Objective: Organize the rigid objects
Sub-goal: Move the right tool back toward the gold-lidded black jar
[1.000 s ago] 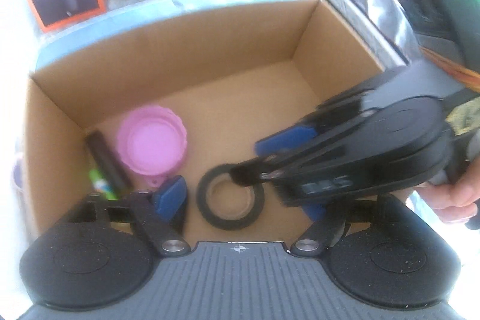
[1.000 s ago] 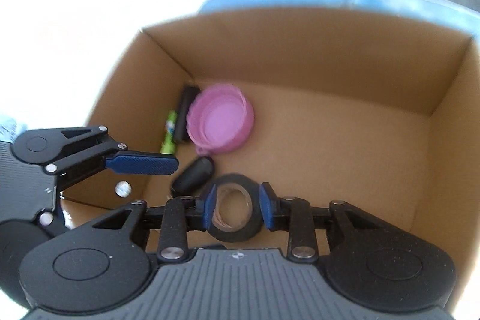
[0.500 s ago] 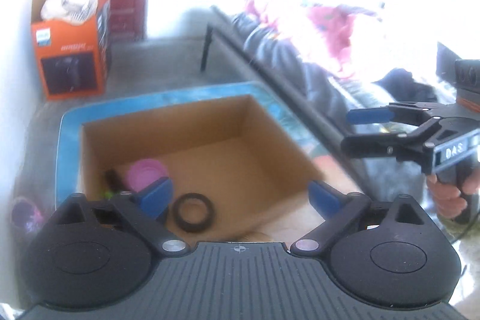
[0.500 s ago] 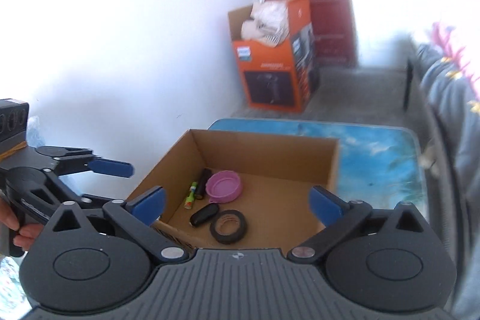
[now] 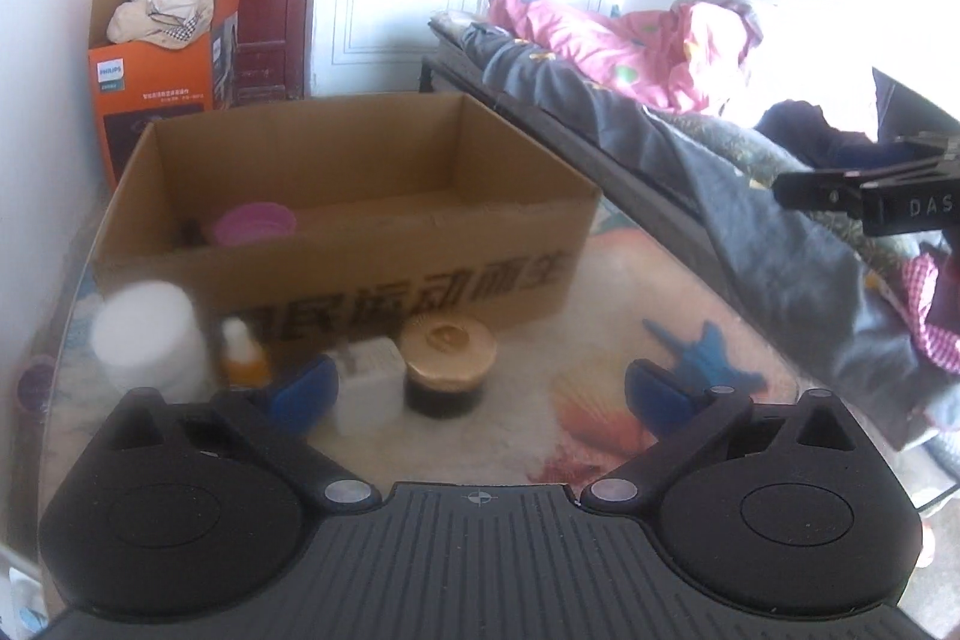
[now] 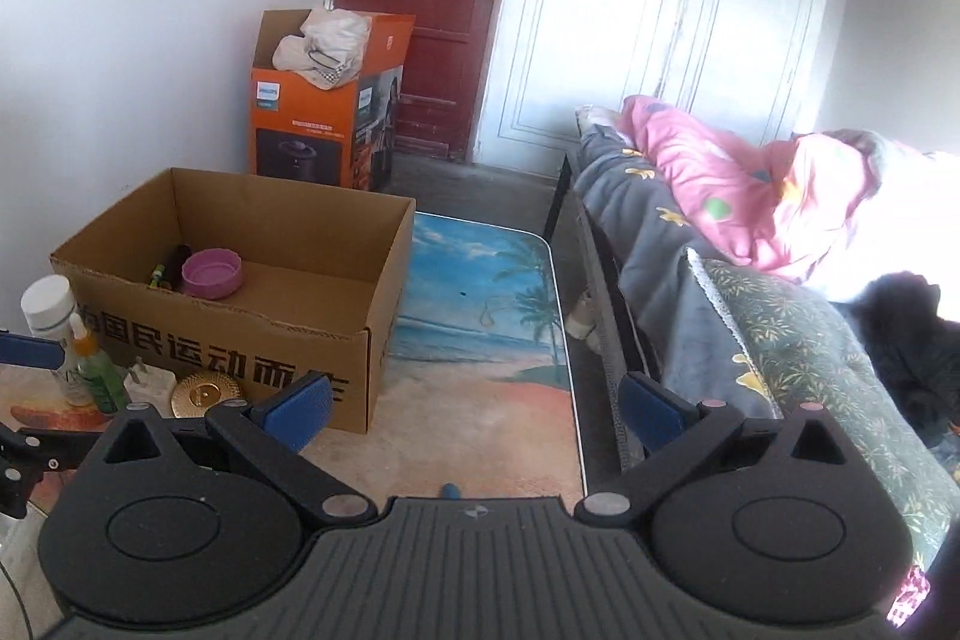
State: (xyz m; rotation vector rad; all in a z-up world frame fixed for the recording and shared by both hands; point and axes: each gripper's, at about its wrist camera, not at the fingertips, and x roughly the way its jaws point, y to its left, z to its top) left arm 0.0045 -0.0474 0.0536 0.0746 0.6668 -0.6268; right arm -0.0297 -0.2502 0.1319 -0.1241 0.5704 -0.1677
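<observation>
A brown cardboard box [image 5: 384,274] [image 6: 252,340] stands on the beach-print table [image 6: 480,388]. Inside it I see a pink lid [image 5: 257,225] [image 6: 212,272] and a dark item with a green one [image 6: 165,271]. In front of the box stand a white bottle [image 5: 147,340] [image 6: 47,307], a small orange-capped bottle [image 5: 243,361], a white plug [image 5: 366,388] [image 6: 147,381] and a gold-lidded jar [image 5: 447,364] [image 6: 205,393]. My left gripper [image 5: 477,391] is open and empty, low over the table before these items. My right gripper [image 6: 474,403] is open and empty, back from the box.
An orange carton [image 6: 324,130] stands on the floor by a red door [image 6: 420,10]. A bed with grey and pink bedding [image 6: 750,244] runs along the table's right side. The right gripper's body shows at the right edge of the left wrist view [image 5: 870,202].
Both grippers have pulled up and back out of the box. The right gripper let go of the black tape roll, which stays in the box, and opened wide.
</observation>
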